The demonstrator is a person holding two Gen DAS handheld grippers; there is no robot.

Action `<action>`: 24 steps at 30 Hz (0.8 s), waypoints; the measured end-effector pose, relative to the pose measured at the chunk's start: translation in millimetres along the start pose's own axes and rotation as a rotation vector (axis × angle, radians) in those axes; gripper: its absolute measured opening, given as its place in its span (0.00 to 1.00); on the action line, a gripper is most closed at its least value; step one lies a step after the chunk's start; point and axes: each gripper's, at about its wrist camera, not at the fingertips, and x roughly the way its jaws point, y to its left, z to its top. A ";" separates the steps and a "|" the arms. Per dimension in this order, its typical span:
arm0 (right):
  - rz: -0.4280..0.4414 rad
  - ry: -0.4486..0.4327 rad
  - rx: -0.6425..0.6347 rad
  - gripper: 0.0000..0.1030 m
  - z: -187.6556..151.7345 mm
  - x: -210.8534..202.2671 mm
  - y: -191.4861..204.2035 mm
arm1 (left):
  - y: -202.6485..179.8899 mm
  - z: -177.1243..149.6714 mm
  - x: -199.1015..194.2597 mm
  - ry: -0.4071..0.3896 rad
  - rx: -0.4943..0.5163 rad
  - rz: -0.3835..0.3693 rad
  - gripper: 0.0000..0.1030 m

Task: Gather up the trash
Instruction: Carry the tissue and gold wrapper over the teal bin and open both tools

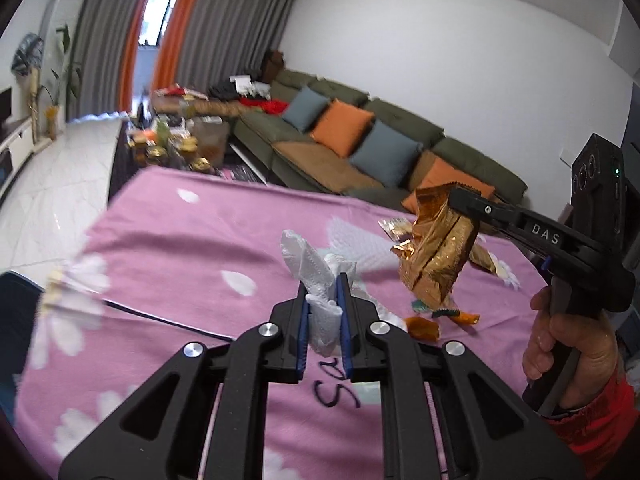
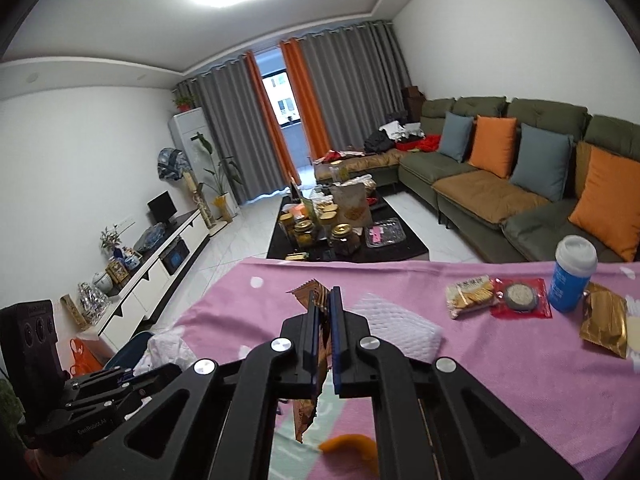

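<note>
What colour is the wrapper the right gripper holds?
Shiny gold-copper foil wrapper, shut in the right gripper; clearest in the left wrist view.

Two hand-held grippers are up, the left one (image 1: 325, 300) pinching one crumpled white tissue (image 1: 320, 280), the right one (image 2: 326, 320) one gold wrapper (image 1: 436, 256). Near the one blue bottle (image 2: 570, 276) on the tabletop (image 2: 500, 380) lie one cracker packet (image 2: 472, 294), one red-wrapped snack (image 2: 520, 296) and one more gold packet (image 2: 604, 324). One flat paper towel (image 2: 400, 328) lies just beyond the right gripper.

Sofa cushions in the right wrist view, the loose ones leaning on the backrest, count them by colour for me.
Orange cushions: 2
Blue-grey cushions: 2
Total: 4
</note>
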 end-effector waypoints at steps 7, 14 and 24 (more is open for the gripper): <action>0.065 -0.009 -0.073 0.04 -2.0 -4.8 53.9 | 24.1 -2.2 -60.1 -0.086 -0.016 0.053 0.12; 0.142 -0.009 -0.151 0.04 -6.4 -3.0 114.9 | 51.6 -12.0 -124.3 -0.156 -0.042 0.128 0.12; 0.257 0.009 -0.228 0.04 -16.0 5.2 187.6 | 90.4 -33.4 -200.4 -0.228 -0.088 0.267 0.13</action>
